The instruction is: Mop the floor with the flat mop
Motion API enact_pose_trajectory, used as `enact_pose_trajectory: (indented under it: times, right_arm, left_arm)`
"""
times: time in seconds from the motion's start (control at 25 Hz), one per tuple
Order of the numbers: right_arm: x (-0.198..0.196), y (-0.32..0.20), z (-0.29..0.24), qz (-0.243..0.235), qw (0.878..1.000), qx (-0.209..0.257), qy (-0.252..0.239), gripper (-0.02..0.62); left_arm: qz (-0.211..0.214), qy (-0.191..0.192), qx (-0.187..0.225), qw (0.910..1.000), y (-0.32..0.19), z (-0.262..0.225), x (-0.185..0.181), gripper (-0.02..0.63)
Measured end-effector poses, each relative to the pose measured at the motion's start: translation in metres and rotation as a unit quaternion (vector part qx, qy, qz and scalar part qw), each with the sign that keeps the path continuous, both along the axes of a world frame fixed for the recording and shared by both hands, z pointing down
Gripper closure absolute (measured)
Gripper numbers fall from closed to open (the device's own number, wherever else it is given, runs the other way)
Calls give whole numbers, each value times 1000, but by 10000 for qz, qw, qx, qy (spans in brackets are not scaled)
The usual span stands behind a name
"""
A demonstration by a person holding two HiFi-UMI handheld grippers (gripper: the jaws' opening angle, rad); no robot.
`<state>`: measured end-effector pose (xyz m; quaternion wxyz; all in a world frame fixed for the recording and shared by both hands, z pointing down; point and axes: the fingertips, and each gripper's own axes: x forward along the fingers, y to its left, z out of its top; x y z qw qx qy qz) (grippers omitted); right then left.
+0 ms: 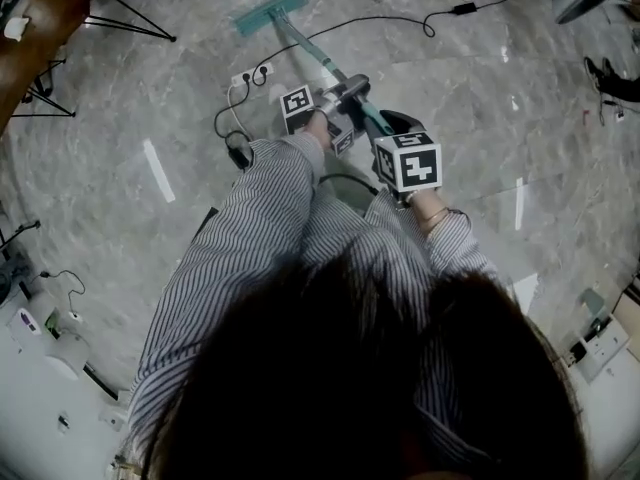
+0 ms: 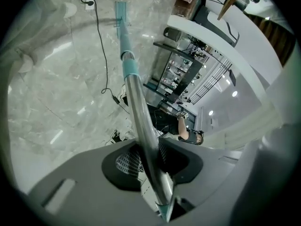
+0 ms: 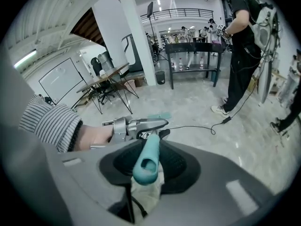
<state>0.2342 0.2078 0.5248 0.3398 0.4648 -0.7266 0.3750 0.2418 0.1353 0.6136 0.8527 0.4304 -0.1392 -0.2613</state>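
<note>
**Desk:** Claws first. What are they on?

**Operator:** My left gripper [image 2: 149, 159] is clamped on the silver stretch of the pole. My right gripper [image 3: 148, 166] is closed round the teal grip at the pole's upper end, just behind the left one. So I count two claws, both on one flat mop [image 1: 315, 53].

**Desk:** Take me through it, big to small.

**Operator:** Biggest is the grey marble floor [image 1: 480, 98], which fills my head view. Next is the mop. Its long axis slants from my claws away from me and to my left, down to the floor. It has a single teal mop head [image 1: 270, 11], which lies flat on the marble with its long edge across the pole.

**Desk:** Anything near it?

**Operator:** One white power strip [image 1: 252, 74] lies beside the pole, about midway along it, with black cables trailing off. In my right gripper view I see a person [image 3: 244, 46] standing well apart.
</note>
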Motion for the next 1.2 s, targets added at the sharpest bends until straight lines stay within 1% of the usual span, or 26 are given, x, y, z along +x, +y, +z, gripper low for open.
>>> enact_pose_trajectory:
  times: [0.12,0.28,0.44,0.72,0.8,1.0,1.2]
  right_arm:
    - [0,9,2,60,10000,-2,-34,483]
    - [-3,14,2,-34,10000,-74,26,483]
    - [-6,16,3,-103,9999,-118,47,483]
    - [-9,21,7,-165,9994,-291,133,483]
    - [-12,21,7,-182,9994,-270,136,483]
    - [-17,25,6,-222,9992,-300,156,483]
    - [-17,29,7,-195,9992,-310,132,483]
  left_arm:
    - [127,-70,9,9999,9,3,1,495]
    - [286,-126,-62,9995,16,4,1,496]
    - [456,-166,-27,9988,19,4,1,495]
    - [448,-241,-43,9987,23,7,-3,497]
    - [423,-192,-48,9989,23,7,-5,497]
    - [553,-112,0,9984,26,5,-9,497]
    - [505,-112,-1,9987,30,7,-9,497]
